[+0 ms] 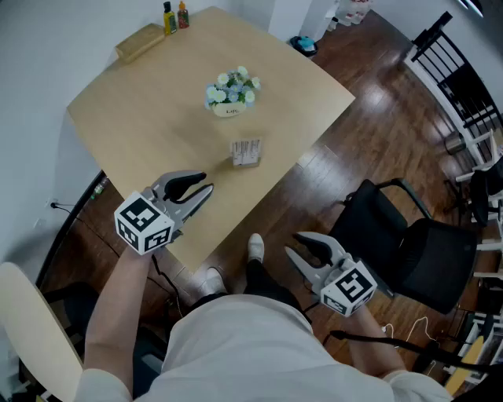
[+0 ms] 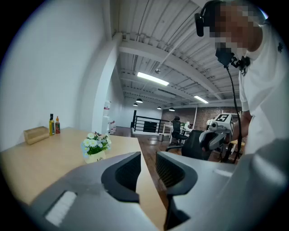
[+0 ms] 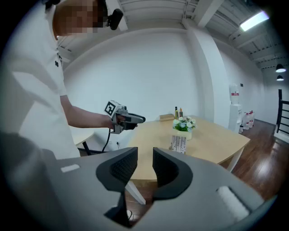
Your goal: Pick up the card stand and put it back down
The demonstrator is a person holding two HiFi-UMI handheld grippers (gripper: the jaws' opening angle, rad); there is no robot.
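left tongs [image 1: 206,183]: apart, empty | right tongs [image 1: 293,243]: apart, empty | card stand [image 1: 246,152]: untouched

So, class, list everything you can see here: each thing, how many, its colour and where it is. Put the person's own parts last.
table: one, light wood, fills the upper left of the head view
card stand: one, clear with pale cards, near the table's front edge
flower pot: one, white with white and blue flowers, mid-table behind the card stand
bottles: two, one yellow, one orange, far corner
wooden box: one, tan, beside the bottles
black chair: one, on the floor at right
left gripper: one, grey, open and empty, over the table's near corner
right gripper: one, grey, open and empty, over the floor
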